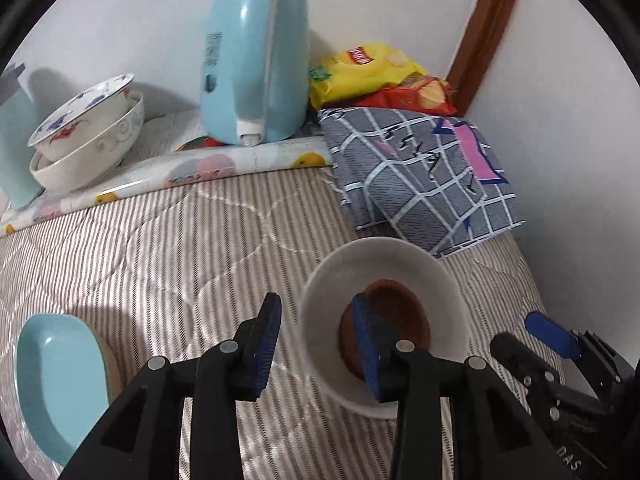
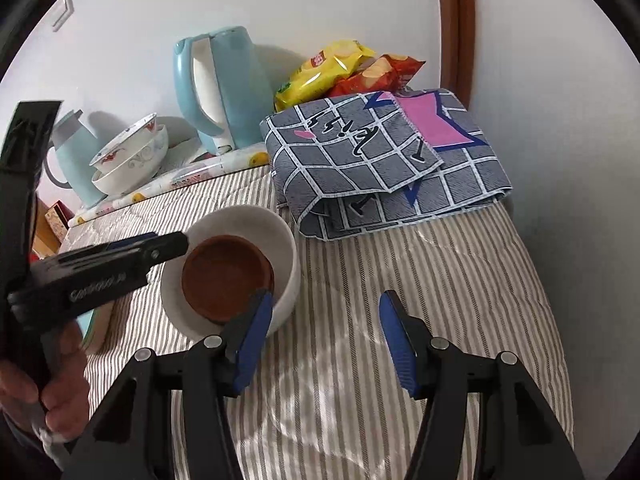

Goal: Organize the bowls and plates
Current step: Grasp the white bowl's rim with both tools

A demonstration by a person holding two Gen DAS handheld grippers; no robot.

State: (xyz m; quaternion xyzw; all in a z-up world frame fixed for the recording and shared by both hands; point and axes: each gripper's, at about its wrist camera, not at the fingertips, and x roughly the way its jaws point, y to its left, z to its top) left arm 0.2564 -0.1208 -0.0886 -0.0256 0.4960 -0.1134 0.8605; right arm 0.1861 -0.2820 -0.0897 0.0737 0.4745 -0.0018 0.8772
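Observation:
A white bowl point(image 1: 400, 256) point(image 2: 288, 248) sits on the striped bed cover with a small brown dish point(image 1: 404, 312) point(image 2: 224, 276) inside it. My left gripper point(image 1: 320, 344) is open, its jaws straddling the bowl's left rim, one finger inside over the brown dish; it shows in the right wrist view point(image 2: 160, 250). My right gripper point(image 2: 324, 340) is open and empty just right of the bowl; it shows at the right in the left wrist view point(image 1: 552, 340). A light blue plate point(image 1: 56, 384) lies at the left. Two stacked patterned bowls point(image 1: 88, 136) point(image 2: 132, 156) stand at the back left.
A light blue kettle point(image 1: 256, 64) point(image 2: 220, 84) stands on a fruit-print mat point(image 1: 224, 164). Snack bags point(image 1: 372, 76) point(image 2: 340, 68) lie in the corner. A folded grey checked cloth point(image 1: 420, 176) point(image 2: 380, 160) lies behind the bowl. A blue jug point(image 2: 72, 152) stands at the far left.

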